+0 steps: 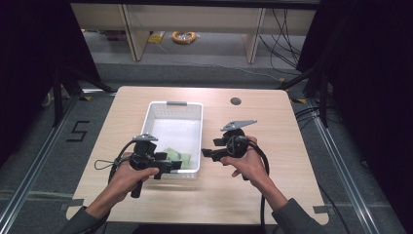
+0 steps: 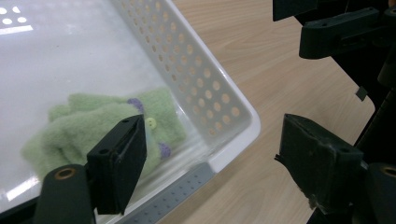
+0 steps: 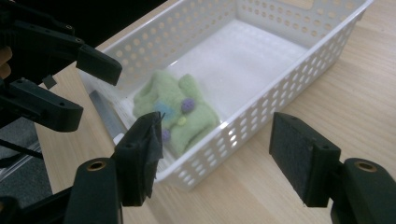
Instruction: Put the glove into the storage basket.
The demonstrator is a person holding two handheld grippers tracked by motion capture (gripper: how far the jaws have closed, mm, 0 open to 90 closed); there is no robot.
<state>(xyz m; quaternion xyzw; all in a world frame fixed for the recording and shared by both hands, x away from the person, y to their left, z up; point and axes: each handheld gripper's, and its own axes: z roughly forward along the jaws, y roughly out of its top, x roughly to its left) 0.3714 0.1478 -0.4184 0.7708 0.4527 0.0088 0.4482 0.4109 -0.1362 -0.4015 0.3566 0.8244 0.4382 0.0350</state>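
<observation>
A: From above, the left gripper (image 1: 171, 165) and right gripper (image 1: 208, 154) flank the basket (image 1: 157, 109) corner, fingers apart, empty.

B: Left gripper view: the glove (image 2: 84, 128) lies beyond the left finger; closing might pinch the rim.

A: Right gripper view agrees; the wall sits between the fingers.

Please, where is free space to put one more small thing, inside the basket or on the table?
Inside the white basket, the far part beyond the green glove is bare. The table is free beside it. Crowded: the near end, with both open claws, left and right.
</observation>
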